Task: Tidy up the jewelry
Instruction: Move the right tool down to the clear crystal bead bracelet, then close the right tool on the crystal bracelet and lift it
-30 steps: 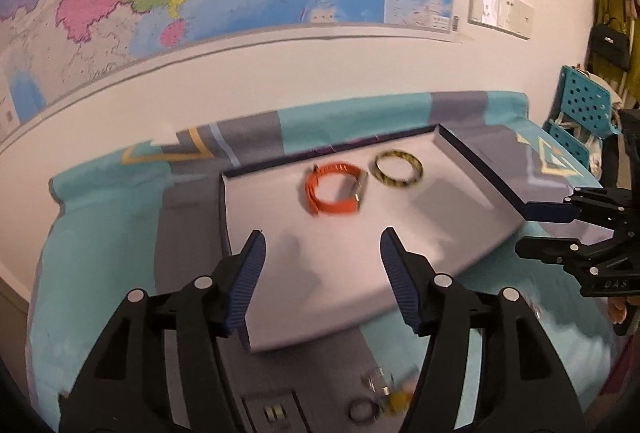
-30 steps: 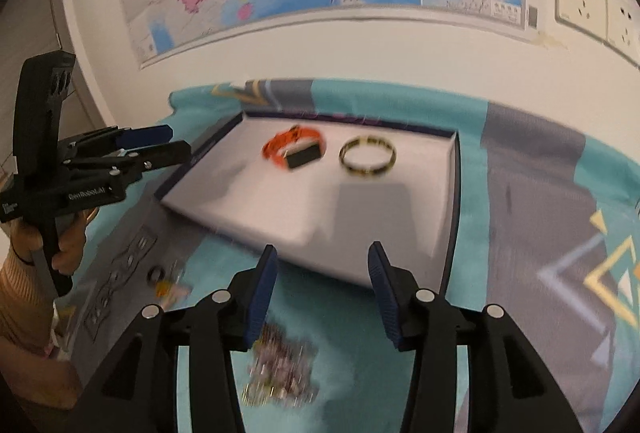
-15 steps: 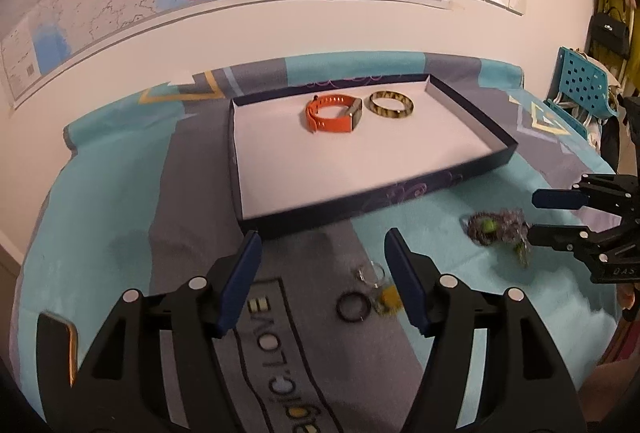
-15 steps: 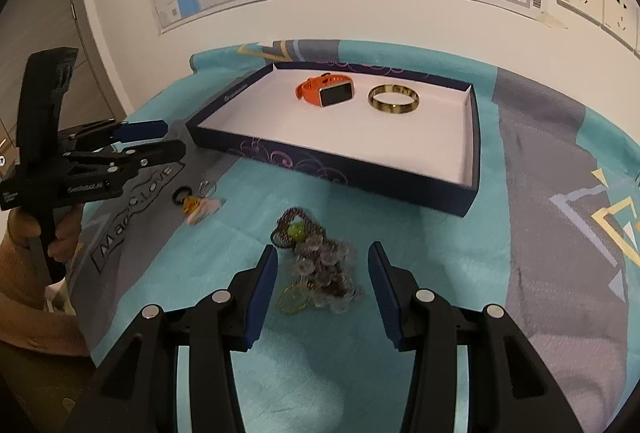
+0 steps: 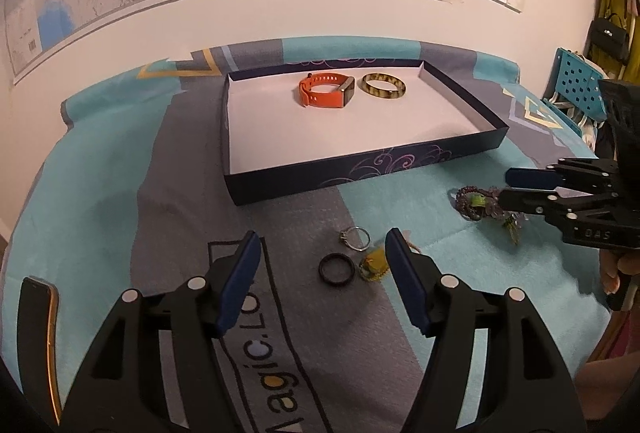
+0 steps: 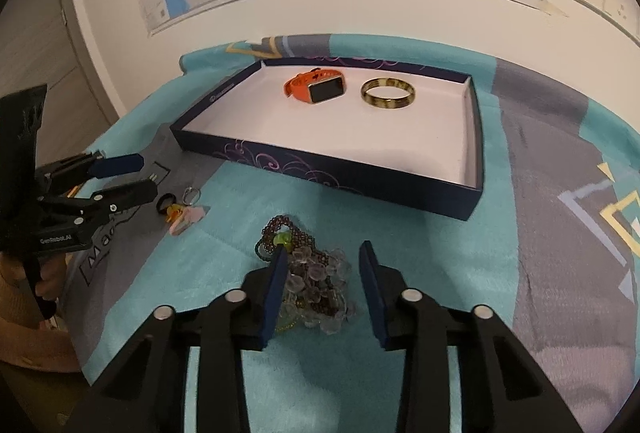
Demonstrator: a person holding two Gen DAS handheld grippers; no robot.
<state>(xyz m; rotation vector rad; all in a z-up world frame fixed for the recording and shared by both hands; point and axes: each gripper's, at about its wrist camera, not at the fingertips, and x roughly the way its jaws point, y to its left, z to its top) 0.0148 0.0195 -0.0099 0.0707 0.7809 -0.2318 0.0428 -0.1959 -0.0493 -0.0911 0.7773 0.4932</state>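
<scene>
Both my claws have dropped from over the tray to the loose stuff. Right claw, low centre, has just been closing around the bead pile, not pinching yet. Left claw gapes empty over the black ring, so pickups look next.

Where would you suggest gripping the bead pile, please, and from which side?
Grip the bead pile across its thick middle, where the clear beads bunch up, coming from above and the near side. It lies as a loose heap on the cloth, so a grip on an end would likely trail strands. The right gripper already straddles it, its jaws just closing.
</scene>
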